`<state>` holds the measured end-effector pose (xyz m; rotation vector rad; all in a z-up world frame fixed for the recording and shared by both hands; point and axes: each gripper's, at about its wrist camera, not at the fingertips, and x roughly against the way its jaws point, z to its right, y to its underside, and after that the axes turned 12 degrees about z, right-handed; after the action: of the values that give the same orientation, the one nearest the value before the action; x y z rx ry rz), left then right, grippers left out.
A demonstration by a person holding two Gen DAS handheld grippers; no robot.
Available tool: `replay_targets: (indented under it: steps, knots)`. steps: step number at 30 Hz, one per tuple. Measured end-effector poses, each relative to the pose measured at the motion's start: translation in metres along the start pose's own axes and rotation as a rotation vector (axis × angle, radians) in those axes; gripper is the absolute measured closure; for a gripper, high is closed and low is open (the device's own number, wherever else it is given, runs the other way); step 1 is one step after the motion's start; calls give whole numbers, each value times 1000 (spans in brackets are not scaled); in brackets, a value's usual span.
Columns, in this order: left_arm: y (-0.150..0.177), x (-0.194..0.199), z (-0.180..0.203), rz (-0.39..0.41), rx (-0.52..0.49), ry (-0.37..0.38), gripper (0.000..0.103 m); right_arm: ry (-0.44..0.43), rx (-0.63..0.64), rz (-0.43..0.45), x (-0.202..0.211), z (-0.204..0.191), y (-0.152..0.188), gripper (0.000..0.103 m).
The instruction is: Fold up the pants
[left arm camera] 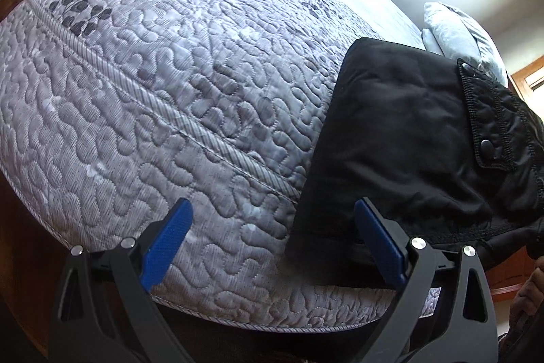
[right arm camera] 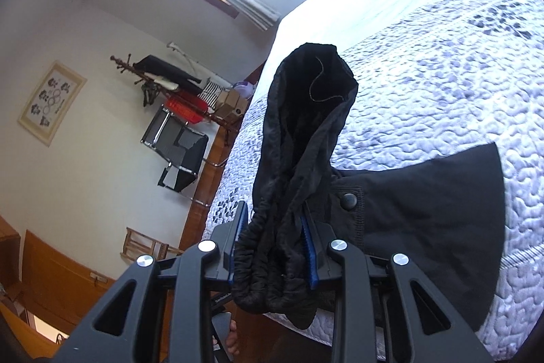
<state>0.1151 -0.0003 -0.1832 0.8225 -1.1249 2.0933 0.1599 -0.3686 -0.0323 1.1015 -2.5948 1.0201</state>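
Black pants [left arm camera: 401, 138] lie partly folded on the grey quilted bed [left arm camera: 163, 84], at the right of the left wrist view, with a snap-buttoned pocket flap [left arm camera: 486, 125] on top. My left gripper [left arm camera: 272, 227] is open and empty, its right finger next to the pants' near edge. My right gripper [right arm camera: 275, 247] is shut on the bunched elastic waistband of the pants [right arm camera: 299, 159] and holds it lifted, the fabric standing up above the fingers. The rest of the pants [right arm camera: 435, 210] lies flat on the quilt to the right.
A pillow [left arm camera: 459, 33] lies at the head of the bed. Beside the bed stand a black chair [right arm camera: 176, 152], a coat rack with clothes [right arm camera: 159, 77] and a wooden rack [right arm camera: 142, 247]. The bed's front edge [left arm camera: 238, 318] is close below my left gripper.
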Motion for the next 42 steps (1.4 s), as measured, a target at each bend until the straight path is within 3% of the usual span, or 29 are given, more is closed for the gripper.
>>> replay_targets:
  steps: [15, 31, 39, 42]
  knots:
    - [6, -8, 36, 0, -124, 1, 7, 109, -122, 42, 32, 79, 12, 75]
    - [11, -21, 61, -11, -221, -17, 7, 217, -271, 21, 31, 177, 47, 75]
    - [17, -33, 70, -28, -258, -23, 7, 202, -292, 16, 32, 190, 57, 75]
    - [18, -34, 70, -29, -266, -25, 7, 191, -294, 16, 38, 188, 58, 66]
